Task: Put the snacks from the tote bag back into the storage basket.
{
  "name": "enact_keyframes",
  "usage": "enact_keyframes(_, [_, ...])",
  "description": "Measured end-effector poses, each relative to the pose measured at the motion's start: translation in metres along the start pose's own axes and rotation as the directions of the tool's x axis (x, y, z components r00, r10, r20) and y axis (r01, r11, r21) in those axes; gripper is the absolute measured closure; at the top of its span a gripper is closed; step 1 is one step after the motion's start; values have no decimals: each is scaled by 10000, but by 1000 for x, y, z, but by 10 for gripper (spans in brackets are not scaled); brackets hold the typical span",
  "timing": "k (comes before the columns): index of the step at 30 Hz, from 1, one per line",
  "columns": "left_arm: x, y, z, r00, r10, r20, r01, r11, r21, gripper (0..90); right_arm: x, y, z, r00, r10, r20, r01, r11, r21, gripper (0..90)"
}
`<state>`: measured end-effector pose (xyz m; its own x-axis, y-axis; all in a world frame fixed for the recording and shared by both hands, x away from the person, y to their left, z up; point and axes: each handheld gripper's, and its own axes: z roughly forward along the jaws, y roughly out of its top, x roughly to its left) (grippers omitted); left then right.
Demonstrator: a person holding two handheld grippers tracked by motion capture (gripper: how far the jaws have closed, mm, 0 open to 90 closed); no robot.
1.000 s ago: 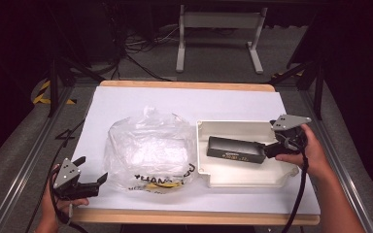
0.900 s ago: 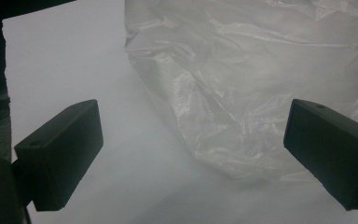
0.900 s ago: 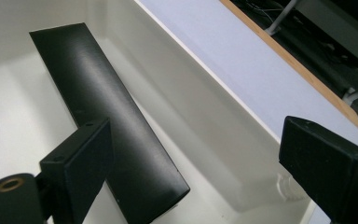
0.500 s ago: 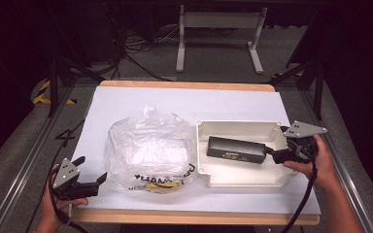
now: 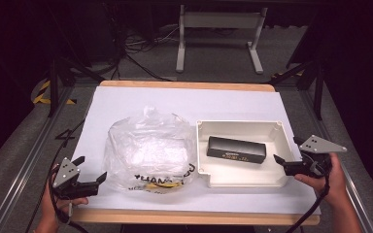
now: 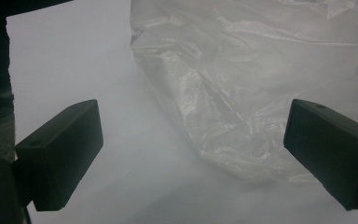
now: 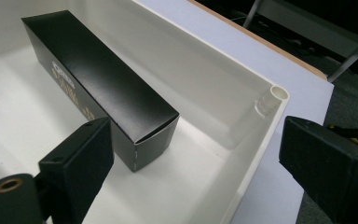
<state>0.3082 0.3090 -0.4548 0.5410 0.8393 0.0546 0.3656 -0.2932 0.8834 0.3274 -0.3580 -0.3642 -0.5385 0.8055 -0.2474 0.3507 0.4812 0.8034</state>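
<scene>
At the surface's near-left corner the left tongs [image 5: 91, 180] hover with jaws spread and nothing between them, just beside the near-left edge of the crumpled clear plastic bag [image 5: 148, 150], which lies left of centre on the white surface [image 5: 141, 99]. To its right stands the white tray [image 5: 285, 141], and the black carton [image 5: 236, 149] lies flat inside it, lengthwise across the middle. At the right edge the right tongs [image 5: 282, 162] are released too, jaws wide, one over the tray's right wall, the carton's near end just ahead. To take the carton well, I judge the right tongs should move straight in, straddle its narrow end squarely, and close gently so the thin card does not crush.
</scene>
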Motion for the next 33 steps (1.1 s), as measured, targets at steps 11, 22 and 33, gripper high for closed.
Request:
enact_keyframes(11, [2, -1, 0, 10000, -61, -75, 61, 10000, 10, 56, 6, -18, -3, 9991, 412, 38, -411, 9989, -225, 83])
enact_keyframes(22, [2, 0, 3, 9999, -108, 9, 109, 9999, -35, 56, 16, -41, -4, 9956, 816, 459, -782, 9945, -702, 79])
enact_keyframes(33, [4, 3, 6, 9998, -185, -23, 185, 9997, -160, 56, 23, -61, -6, 9939, 891, 645, -834, 9928, -860, 76])
